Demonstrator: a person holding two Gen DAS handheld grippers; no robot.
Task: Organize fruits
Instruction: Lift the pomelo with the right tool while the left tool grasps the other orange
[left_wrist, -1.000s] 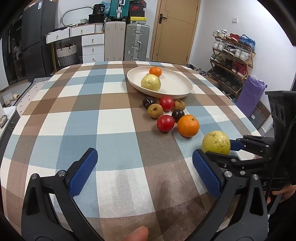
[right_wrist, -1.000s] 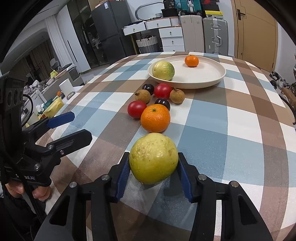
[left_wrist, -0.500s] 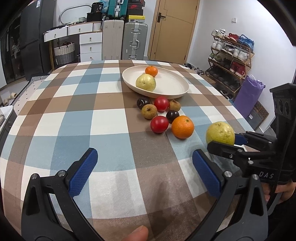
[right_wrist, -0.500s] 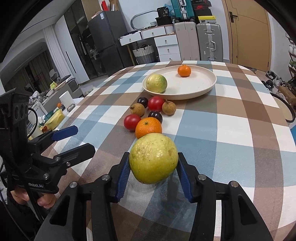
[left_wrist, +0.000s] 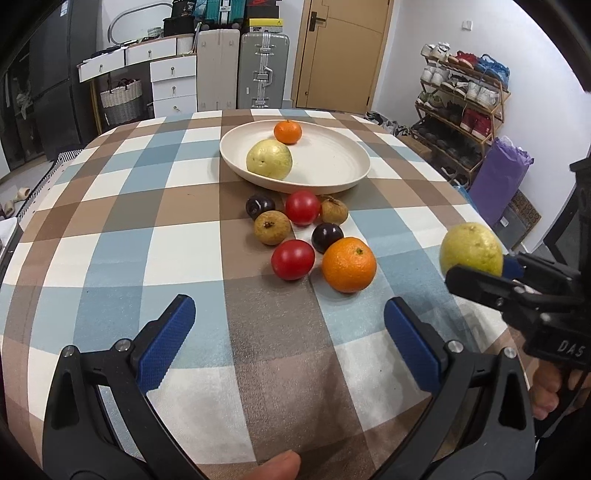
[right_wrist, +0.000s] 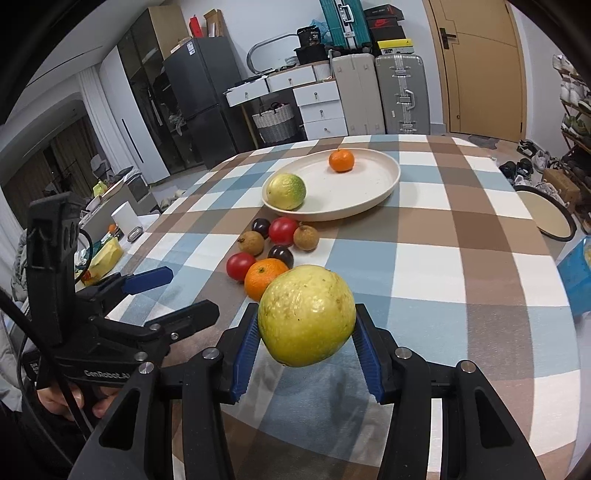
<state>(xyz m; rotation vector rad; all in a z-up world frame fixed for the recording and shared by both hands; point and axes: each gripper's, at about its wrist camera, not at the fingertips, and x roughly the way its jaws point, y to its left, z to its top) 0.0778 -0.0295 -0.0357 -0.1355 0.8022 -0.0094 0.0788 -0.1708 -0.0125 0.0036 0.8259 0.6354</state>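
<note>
yellow guava (right_wrist: 306, 315) clamped between right gripper (right_wrist: 306, 349) pads, left gripper (left_wrist: 288, 341) spread apart

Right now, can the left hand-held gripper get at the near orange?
Probably yes: the left hand-held gripper is open and empty, and the orange sits just ahead with bare cloth between.

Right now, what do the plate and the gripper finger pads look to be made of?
Plate: looks like matte cream ceramic or melamine, judging by faint concentric ridges and no glare. Left gripper finger pads: apparently blue rubber or plastic, with a fine dotted grip texture.
</note>
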